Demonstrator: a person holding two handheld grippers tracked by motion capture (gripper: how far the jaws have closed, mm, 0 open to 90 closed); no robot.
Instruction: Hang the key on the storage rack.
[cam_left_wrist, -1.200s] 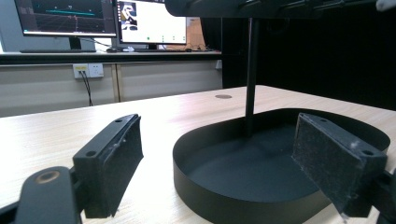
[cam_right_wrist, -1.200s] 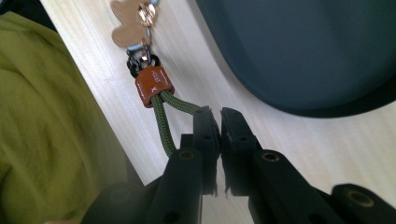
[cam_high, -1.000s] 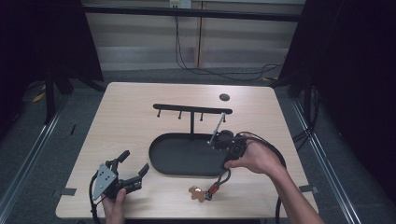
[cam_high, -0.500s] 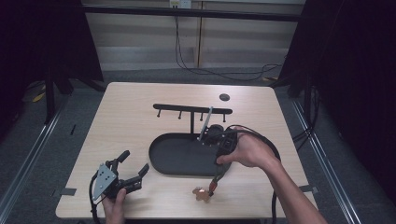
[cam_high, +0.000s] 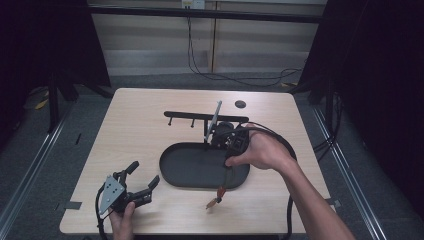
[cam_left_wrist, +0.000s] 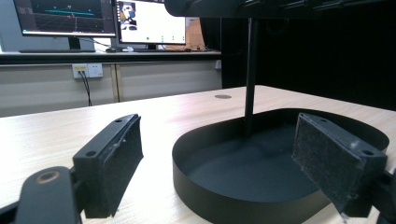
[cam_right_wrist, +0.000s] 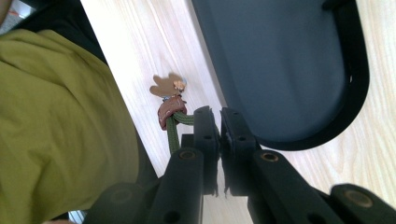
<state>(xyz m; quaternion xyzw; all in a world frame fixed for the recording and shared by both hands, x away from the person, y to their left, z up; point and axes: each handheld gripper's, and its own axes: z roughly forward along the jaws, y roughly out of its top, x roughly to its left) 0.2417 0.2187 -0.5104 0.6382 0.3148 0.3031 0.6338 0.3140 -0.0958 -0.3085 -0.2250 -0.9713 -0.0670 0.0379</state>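
Note:
My right gripper (cam_high: 228, 166) hangs over the near right rim of a black oval tray (cam_high: 190, 170) and points down. It is shut on a green cord (cam_high: 226, 182) with a brown leather tab and a tan charm (cam_high: 214, 202) at its low end, close to the table. In the right gripper view the jaws (cam_right_wrist: 219, 113) pinch the cord (cam_right_wrist: 173, 133), with the charm (cam_right_wrist: 168, 85) below them. A black hook rack (cam_high: 200, 116) stands on a post from the tray. My left gripper (cam_high: 145, 172) rests open at the front left, empty, facing the tray (cam_left_wrist: 201, 196).
A small dark round disc (cam_high: 240, 104) sits in the table top at the back right. The rack's post (cam_left_wrist: 250, 70) rises from the tray's far side. A person's yellow-green shirt (cam_right_wrist: 56, 116) is just beyond the table's front edge. Cables trail from both grippers.
My right gripper has moved left and up toward the hook rack, drawing the green cord straighter and shifting the charm slightly. The left gripper has stayed still.

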